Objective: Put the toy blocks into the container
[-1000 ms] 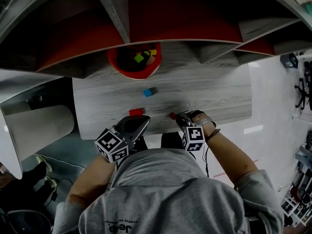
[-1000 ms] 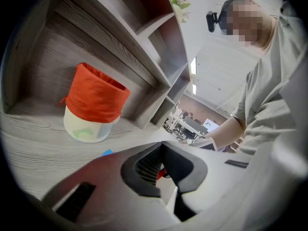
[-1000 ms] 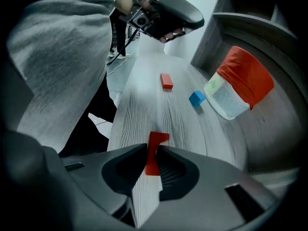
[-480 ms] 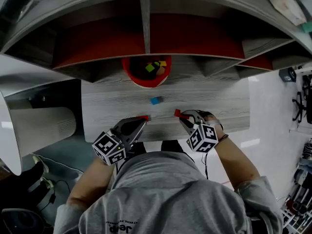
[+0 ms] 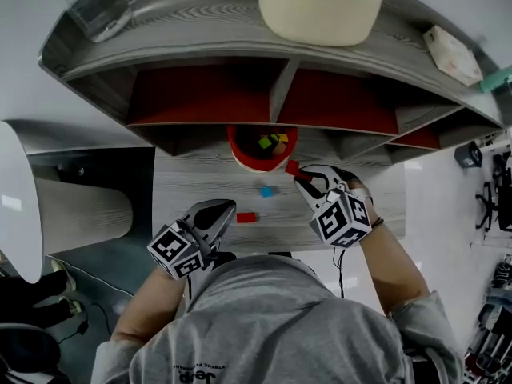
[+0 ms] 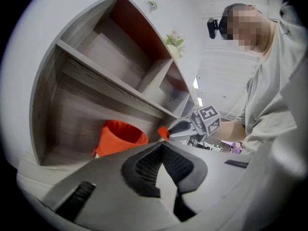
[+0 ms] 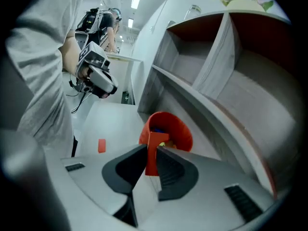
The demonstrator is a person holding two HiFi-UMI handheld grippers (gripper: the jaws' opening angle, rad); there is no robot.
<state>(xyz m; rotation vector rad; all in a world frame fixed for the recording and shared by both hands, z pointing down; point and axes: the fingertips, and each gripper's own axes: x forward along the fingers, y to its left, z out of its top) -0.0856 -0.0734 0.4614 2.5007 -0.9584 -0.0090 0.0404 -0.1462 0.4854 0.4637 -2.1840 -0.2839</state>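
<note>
- Grey wood-grain counter [image 5: 192,184] runs under a curved shelf unit [image 5: 200,24] with red back panels. A pale plant pot [image 5: 320,10] stands on the shelf's top board.
- Your right forearm reaches in from the near right. The right gripper [image 5: 302,176] tilts downward and toward the far side, aimed at the red container [image 5: 240,160].
- Your left arm comes in from the near left. The left gripper [image 5: 226,209] is held close to level above the near part of the counter and faces the shelf.
- The container stands at the far edge of the counter, tucked under the lowest shelf board, so the way into it is from the near side.
- Yellow and green blocks already lie inside it.
- A blue block [image 5: 266,191] lies on the counter just near of the container, between your two grippers.
- A loose red block [image 5: 246,218] lies just right of the left gripper's tip.
- Bare counter lies open to the left of the left gripper and to the right of the right one.
- Your right gripper is clamped on the held red block [image 7: 152,153], which stands upright between the pads, just beside the container's right rim and not yet over the opening.
- Your left gripper's jaws meet at the tips, with nothing between them.
</note>
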